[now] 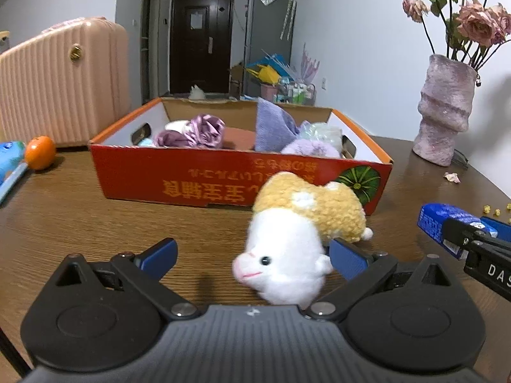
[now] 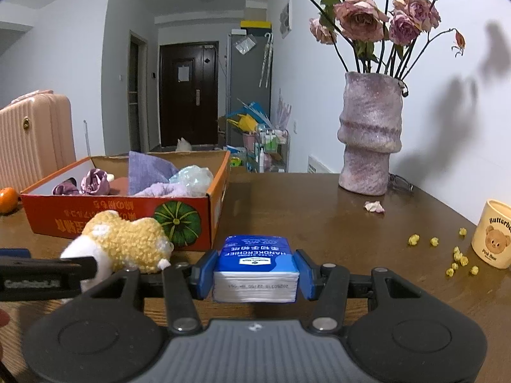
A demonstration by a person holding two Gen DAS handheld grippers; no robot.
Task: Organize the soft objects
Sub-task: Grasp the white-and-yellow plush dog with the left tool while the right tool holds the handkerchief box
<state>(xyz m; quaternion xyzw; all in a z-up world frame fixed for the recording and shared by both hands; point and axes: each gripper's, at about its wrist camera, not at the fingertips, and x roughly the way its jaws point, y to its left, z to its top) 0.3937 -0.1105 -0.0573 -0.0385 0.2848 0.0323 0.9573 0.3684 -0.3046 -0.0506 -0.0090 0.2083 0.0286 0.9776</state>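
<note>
A white and yellow plush toy (image 1: pixel 297 233) lies on the wooden table in front of the red cardboard box (image 1: pixel 223 178). My left gripper (image 1: pixel 252 255) is open, its right finger against the toy's side, the toy's white head between the jaws. My right gripper (image 2: pixel 254 269) is shut on a blue handkerchief tissue pack (image 2: pixel 255 265), held just above the table; the pack also shows at the right of the left wrist view (image 1: pixel 453 223). The box (image 2: pixel 127 214) holds purple cloths and other soft items. The plush (image 2: pixel 127 245) sits left of the pack.
A pink vase of dried roses (image 2: pixel 370 134) stands at the back right. A cream bear cup (image 2: pixel 495 233) and scattered yellow bits (image 2: pixel 456 255) lie at the right. An orange (image 1: pixel 40 153) and a pink suitcase (image 1: pixel 64 79) are at the left.
</note>
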